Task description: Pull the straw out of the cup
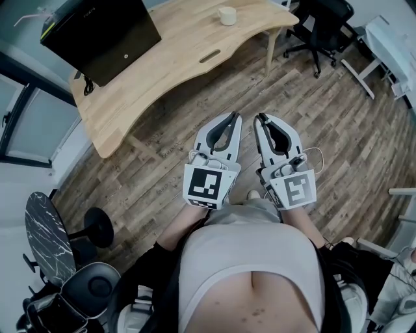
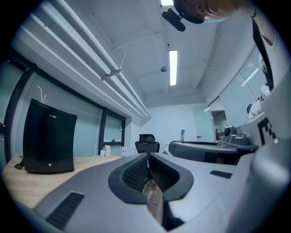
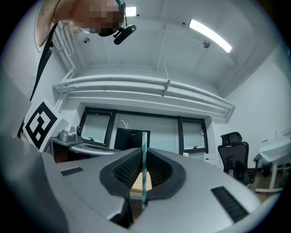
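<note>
Close to the person, over open wooden floor (image 1: pixel 325 123), the left tongs (image 1: pixel 232 117) are closed on nothing and the right tongs (image 1: pixel 262 118) pinch the striped straw (image 3: pixel 144 164) upright. Well beyond them, the curved tabletop (image 1: pixel 182 40) carries the cup (image 1: pixel 227 15) near its far edge and a black box (image 1: pixel 104 29) at its left end.

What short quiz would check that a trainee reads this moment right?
1. True or false: the right tool is shut on a striped straw.
2. Where does the cup stand? A: on the wooden desk. B: on the floor. C: on the office chair.
3. Fill in: the left tool is ____, with nothing between its jaws.

Key: 1 true; 2 A; 3 shut.
</note>
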Motion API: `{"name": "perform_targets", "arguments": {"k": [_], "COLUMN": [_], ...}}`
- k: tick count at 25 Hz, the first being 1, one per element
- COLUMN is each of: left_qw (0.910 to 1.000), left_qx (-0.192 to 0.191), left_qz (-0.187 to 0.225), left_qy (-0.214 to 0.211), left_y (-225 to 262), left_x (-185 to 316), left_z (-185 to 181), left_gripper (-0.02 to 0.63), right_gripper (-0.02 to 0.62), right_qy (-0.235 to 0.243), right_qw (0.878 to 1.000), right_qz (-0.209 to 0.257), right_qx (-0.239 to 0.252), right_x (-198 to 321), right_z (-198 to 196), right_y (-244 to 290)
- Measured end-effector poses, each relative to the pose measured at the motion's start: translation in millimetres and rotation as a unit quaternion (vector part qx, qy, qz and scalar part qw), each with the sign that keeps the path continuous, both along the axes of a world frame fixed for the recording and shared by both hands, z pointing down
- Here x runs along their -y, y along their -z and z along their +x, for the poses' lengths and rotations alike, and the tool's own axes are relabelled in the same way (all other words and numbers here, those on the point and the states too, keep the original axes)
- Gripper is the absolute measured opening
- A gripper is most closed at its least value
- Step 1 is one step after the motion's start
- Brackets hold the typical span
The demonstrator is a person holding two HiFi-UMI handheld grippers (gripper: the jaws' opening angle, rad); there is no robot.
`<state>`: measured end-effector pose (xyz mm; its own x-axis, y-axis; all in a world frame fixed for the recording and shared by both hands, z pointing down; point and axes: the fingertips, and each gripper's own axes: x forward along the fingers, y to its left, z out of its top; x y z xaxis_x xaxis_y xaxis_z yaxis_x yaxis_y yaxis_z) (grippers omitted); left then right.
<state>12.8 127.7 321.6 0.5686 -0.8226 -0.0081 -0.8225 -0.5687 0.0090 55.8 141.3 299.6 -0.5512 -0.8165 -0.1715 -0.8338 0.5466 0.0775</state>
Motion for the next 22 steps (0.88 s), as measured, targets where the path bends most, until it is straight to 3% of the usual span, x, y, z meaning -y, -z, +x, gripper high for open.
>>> {"name": "perform_targets", "arguments": {"k": [22], "left_qw": [0.9999], "left_qx": [0.0], "left_qz": [0.008], "left_qy": [-0.006], "left_y": [5], "left_x": [-14], "left_z": [-20], "left_gripper": [0.018], "right_gripper": [0.043], "right_qy": [-0.004], "right_qw": [1.0], "right_qz": [0.008], "right_qx": [0.002], "right_x": [-17], "right_z": [-22], "right_y": [4]}}
